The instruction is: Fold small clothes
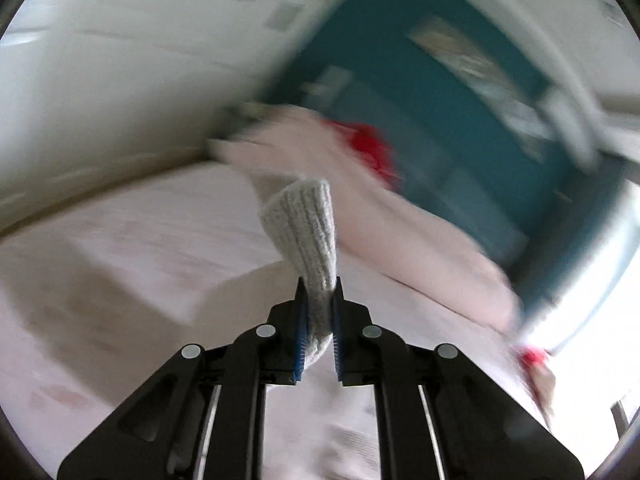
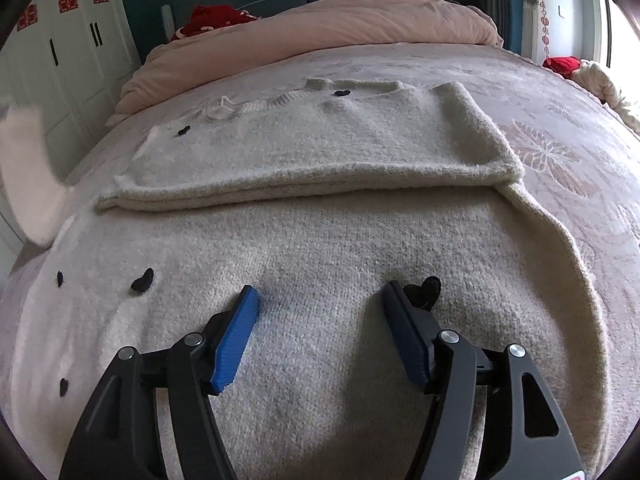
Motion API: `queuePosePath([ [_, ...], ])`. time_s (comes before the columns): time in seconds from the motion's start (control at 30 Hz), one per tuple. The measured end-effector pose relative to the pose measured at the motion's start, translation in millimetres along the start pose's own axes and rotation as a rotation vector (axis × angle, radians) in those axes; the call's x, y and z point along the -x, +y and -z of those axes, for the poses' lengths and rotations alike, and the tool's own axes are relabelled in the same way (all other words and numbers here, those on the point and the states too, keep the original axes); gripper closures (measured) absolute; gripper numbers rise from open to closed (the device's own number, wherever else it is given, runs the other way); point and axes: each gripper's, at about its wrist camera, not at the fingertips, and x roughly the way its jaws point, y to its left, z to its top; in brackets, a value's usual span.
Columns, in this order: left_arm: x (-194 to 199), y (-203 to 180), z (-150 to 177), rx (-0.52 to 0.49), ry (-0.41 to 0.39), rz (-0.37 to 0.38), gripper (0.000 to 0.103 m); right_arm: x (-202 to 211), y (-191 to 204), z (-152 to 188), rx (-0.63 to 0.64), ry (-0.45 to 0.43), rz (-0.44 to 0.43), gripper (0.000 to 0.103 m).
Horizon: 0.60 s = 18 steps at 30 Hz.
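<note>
From my left wrist, almost everything beyond the fingers is smeared by motion blur. My left gripper (image 1: pixel 319 312) is pinched tight on a ribbed, cream knit piece (image 1: pixel 302 228), probably a cuff or sleeve end, which stands up out of the jaws and is the one sharp thing in this view; its lower end is hidden between the blue pads (image 1: pixel 301 320). Behind it I make out only a pink bed cover (image 1: pixel 132 248), a heaped pink duvet (image 1: pixel 400 216), a red blur (image 1: pixel 370 148) and a teal panel (image 1: pixel 420 92), all tilted and soft, with white wall or cupboard to the left that I cannot resolve. From my right wrist the picture is clear. My right gripper (image 2: pixel 320 300) is spread wide, its fingers resting on or just above the near part of the cream sweater (image 2: pixel 320 248); I cannot tell whether they touch it. The sweater lies flat on the bed (image 2: pixel 560 128), with its far portion folded over into a thick doubled edge across the middle. Small black heart shapes (image 2: pixel 143 280) dot the knit, and one is partly hidden behind my right finger. At the left edge a pale blurred piece (image 2: pixel 28 172) is lifted off the bed, cut off by the frame. The sweater's near hem lies out of view beneath the gripper.
</note>
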Motion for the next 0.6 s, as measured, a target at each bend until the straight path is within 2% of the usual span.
queuePosePath([
  [0.07,-10.3,-58.6,36.3,-0.044,0.082,0.098,0.091,0.5,-0.7,-0.1,-0.004,-0.001,-0.008,0.038],
  [0.13,-26.6,-110.5,98.4,-0.087,0.198,0.149,0.079,1.0,-1.5,-0.2,-0.010,-0.002,-0.022,0.037],
  [0.17,-33.7,-123.1,128.9,-0.103,0.251,0.141,0.068,1.2,-2.1,-0.5,-0.013,-0.002,-0.034,0.035],
  [0.2,-43.0,-127.6,153.7,-0.110,0.290,0.117,0.039,1.4,-2.6,-0.8,-0.015,-0.001,-0.042,0.033],
  [0.23,-44.6,-127.9,182.5,-0.115,0.332,0.077,0.027,1.6,-3.0,-1.2,-0.017,0.000,-0.050,0.033],
  [0.33,-30.6,-95.0,262.6,-0.139,0.408,-0.044,0.028,2.0,-4.7,-2.3,-0.025,0.003,-0.085,0.027],
  [0.47,11.8,-29.2,290.5,-0.143,0.421,-0.153,0.028,10.7,-11.2,-9.1,-0.067,0.003,-0.136,0.027],
  [0.5,18.4,-11.7,288.4,-0.118,0.414,-0.124,0.030,15.6,-13.1,-13.5,-0.090,-0.009,-0.141,0.027],
  [0.53,29.1,3.5,283.9,-0.078,0.401,-0.058,0.030,20.3,-14.3,-19.5,-0.123,-0.032,-0.154,0.027],
  [0.6,32.2,16.7,283.2,-0.069,0.397,-0.050,0.030,23.0,-15.2,-36.1,-0.185,-0.066,-0.172,0.026],
])
